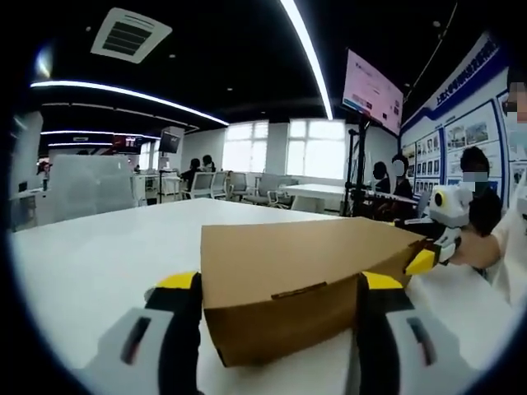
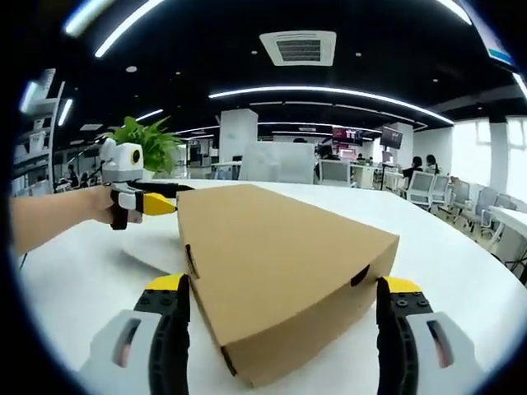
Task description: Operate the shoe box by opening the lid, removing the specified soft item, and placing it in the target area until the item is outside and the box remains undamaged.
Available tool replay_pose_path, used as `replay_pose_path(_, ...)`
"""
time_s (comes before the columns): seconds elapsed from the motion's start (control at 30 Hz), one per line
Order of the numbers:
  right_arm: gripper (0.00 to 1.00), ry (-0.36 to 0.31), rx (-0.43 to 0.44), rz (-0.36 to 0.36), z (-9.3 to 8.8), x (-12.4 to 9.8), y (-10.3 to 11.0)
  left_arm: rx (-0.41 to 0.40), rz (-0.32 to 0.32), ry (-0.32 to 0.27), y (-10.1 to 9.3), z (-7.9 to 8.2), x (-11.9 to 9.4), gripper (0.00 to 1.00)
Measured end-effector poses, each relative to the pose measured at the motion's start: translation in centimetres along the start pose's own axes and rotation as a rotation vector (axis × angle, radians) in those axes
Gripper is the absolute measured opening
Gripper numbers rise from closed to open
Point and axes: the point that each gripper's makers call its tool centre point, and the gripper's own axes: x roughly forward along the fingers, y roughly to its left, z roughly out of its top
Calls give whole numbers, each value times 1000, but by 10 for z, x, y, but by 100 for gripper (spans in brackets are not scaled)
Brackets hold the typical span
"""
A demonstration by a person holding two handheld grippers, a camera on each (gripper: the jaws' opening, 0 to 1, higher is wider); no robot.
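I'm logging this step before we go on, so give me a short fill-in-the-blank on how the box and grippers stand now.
1. The cardboard shoe box rests on a ____ table.
2. Its lid is ____.
3. The left gripper has its jaws ____, one on either side of the box's corner.
4. In the right gripper view, a green ____ stands behind the left gripper.

Missing words: white; closed; open; plant
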Motion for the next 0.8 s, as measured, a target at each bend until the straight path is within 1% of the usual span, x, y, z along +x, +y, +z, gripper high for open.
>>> replay_pose_path(0.03, 100, -11, 36, 26, 3, 0, 3, 0, 0, -3, 0, 0, 0, 79)
replay_pose_path(0.07, 100, -16, 62, 31, 5, -1, 3, -1, 0, -4, 0, 0, 0, 79)
replay_pose_path(0.1, 100, -7, 52, 24, 5, -2, -2, 0, 0, 1, 0, 0, 0, 79)
replay_pose_path(0.13, 100, -2, 47, 23, 5, -1, -2, 1, 1, 6, 0, 0, 1, 80)
replay_pose_path(0.17, 100, 7, 31, 17, 4, 1, -2, 17, 2, 22, -1, -1, 2, 80)
replay_pose_path(0.23, 100, 40, -14, 5, 0, 3, -2, 13, 3, 25, -1, -1, 4, 83)
replay_pose_path(0.4, 100, 49, -7, 0, 0, 4, -3, 14, 7, 31, -1, -2, 4, 83)
replay_pose_path(0.5, 100, 38, -7, -1, 0, 4, -2, 16, 5, 26, 0, -2, 3, 83)
replay_pose_path(0.57, 100, 22, -10, -2, 0, 5, -2, 19, 2, 18, 0, -2, 3, 83)
replay_pose_path(0.63, 100, 17, -9, 1, 1, 5, -2, 0, 0, -1, 0, -1, 3, 82)
replay_pose_path(0.73, 100, 55, -28, 4, 0, 5, -3, 38, -8, 2, 1, -2, 2, 80)
replay_pose_path(0.8, 100, 55, -26, 5, 0, 4, -3, 39, -10, 1, 2, -2, 2, 80)
